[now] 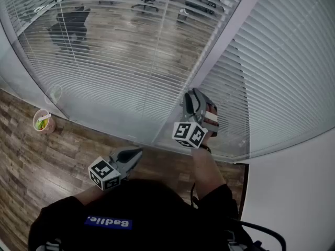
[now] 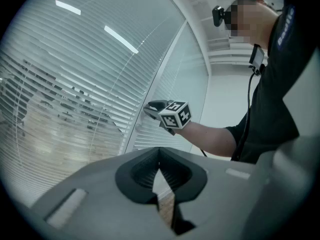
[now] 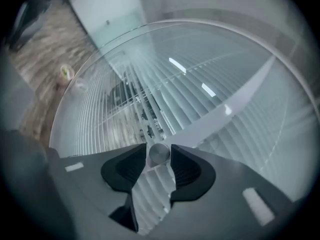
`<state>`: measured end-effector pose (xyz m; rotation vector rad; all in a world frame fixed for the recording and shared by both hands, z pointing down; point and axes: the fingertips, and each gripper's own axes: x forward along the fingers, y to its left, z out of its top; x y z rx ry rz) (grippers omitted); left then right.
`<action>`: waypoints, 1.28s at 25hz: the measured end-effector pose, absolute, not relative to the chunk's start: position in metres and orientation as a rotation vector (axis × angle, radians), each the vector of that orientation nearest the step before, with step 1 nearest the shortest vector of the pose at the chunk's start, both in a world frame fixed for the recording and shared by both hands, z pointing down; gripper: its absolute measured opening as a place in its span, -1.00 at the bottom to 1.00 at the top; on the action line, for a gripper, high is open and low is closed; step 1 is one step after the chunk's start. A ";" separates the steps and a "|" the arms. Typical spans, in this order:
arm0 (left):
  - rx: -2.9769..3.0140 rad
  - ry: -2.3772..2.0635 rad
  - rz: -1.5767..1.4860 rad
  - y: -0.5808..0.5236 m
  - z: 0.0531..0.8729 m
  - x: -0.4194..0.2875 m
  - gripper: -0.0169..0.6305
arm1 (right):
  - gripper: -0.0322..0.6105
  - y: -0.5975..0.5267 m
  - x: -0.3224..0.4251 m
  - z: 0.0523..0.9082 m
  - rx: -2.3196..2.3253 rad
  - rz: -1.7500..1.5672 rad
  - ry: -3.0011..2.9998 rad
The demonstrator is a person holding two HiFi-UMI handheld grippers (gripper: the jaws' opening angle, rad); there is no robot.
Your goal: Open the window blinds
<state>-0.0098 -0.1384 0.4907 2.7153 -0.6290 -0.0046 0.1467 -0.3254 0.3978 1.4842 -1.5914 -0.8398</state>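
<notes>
Now the right gripper [image 3: 159, 152] clamps the knob [image 3: 159, 154], lower centre; roll it steadily without slipping. Left gripper [image 2: 159, 168] closed, empty.

Wood-plank floor [image 1: 31, 161], small pink cup [image 1: 44, 122] of green bits standing at left

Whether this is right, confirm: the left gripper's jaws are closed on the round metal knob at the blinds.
No: it is the right gripper whose jaws are closed on the round metal knob at the blinds; the right gripper view shows it.
</notes>
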 end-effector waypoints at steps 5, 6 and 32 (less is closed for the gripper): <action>2.695 -0.653 -0.020 -0.142 0.491 -0.015 -0.95 | -0.49 -0.325 0.150 0.392 1.625 -0.687 -1.793; 2.693 -0.653 -0.020 -0.142 0.491 -0.016 -0.95 | -0.49 -0.325 0.150 0.391 1.626 -0.689 -1.794; 2.701 -0.628 -0.020 -0.141 0.490 -0.013 -0.95 | -0.43 -0.321 0.147 0.391 1.584 -0.751 -1.759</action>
